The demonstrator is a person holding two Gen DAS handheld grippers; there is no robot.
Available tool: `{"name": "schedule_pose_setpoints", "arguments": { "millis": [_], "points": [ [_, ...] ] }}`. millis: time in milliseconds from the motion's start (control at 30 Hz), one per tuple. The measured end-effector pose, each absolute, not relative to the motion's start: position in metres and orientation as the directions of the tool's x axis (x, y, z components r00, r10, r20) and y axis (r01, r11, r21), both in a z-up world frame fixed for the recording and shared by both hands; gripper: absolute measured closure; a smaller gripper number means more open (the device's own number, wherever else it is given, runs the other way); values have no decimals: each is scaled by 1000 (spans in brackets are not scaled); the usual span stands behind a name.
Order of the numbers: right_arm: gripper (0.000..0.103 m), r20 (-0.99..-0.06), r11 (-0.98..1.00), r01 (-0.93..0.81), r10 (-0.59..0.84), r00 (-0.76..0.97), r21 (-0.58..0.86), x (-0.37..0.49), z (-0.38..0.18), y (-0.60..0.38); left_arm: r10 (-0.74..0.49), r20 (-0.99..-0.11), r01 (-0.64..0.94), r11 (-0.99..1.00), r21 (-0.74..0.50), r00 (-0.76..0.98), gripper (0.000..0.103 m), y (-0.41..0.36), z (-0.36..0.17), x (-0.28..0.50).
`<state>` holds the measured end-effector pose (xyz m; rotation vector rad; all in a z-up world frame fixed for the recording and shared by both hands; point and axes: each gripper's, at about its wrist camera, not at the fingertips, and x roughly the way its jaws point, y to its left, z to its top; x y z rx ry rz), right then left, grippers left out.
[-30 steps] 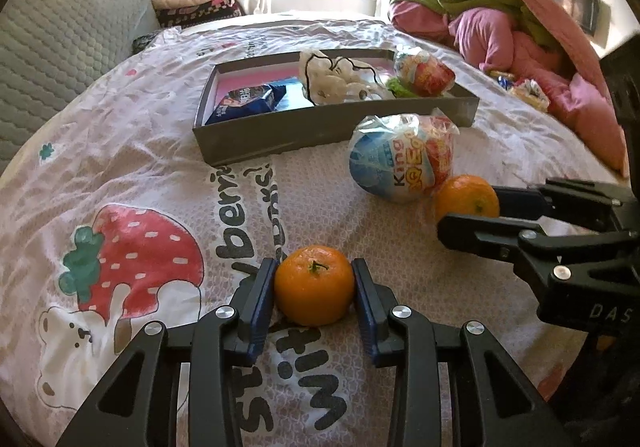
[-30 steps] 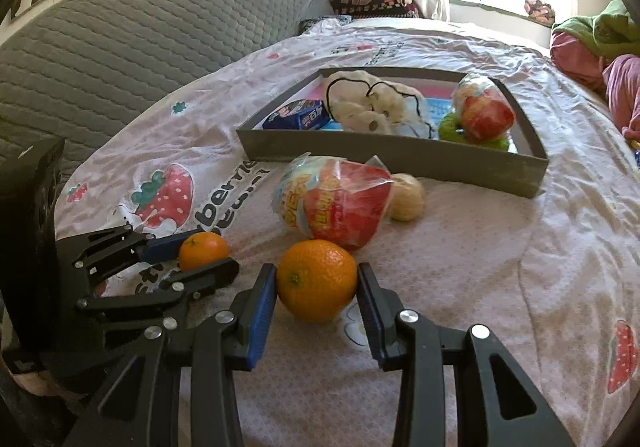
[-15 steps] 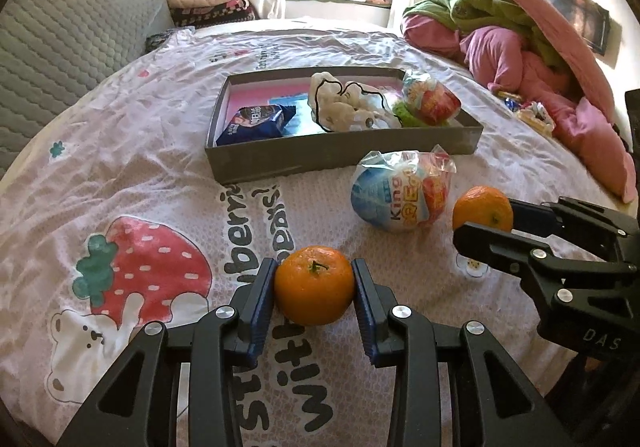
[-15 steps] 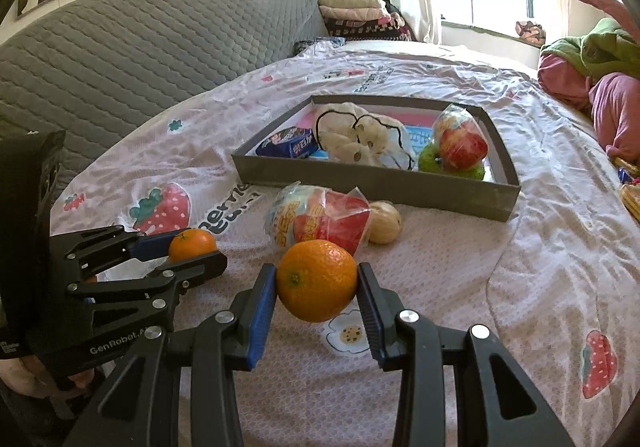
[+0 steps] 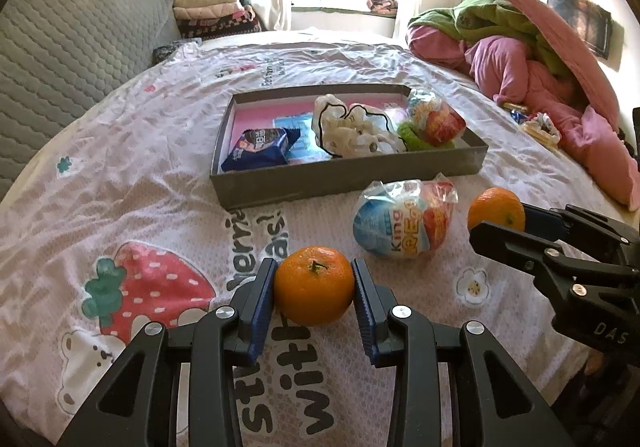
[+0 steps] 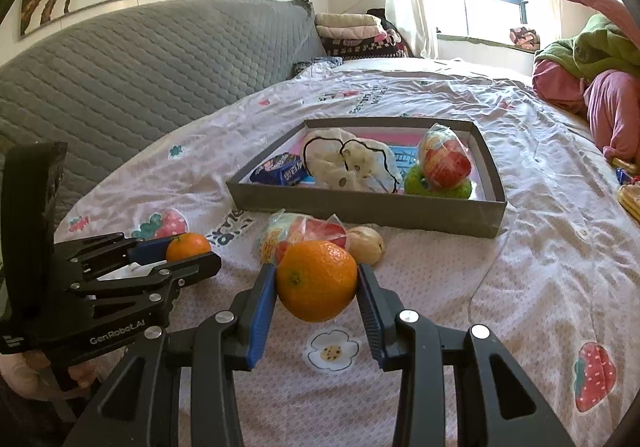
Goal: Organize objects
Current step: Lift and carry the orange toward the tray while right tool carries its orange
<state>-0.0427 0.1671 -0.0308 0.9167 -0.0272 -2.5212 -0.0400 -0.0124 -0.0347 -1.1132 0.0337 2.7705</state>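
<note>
Left gripper [image 5: 314, 289] clamped on a small mandarin [image 5: 314, 285], blue pads pressed to both its sides. Right gripper [image 6: 317, 281] likewise closed around a larger orange [image 6: 316, 279], carried clear of the strawberry-print bedsheet [image 6: 540, 287]. Ahead of both sets of jaws, a wrapped egg-shaped treat [image 5: 404, 221]; further ahead, a grey tray [image 5: 348, 179] holding snack packets and a plush toy [image 5: 352, 131].
</note>
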Motion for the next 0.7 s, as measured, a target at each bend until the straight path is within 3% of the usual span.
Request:
{"name": "schedule_pose_setpoints", "arguments": {
  "millis": [700],
  "points": [
    [62,-533,-898,425,-415,-738,110,-63,-6,169,172,-625,-177,-983,-56,-761,65,4,4,-67]
  ]
}}
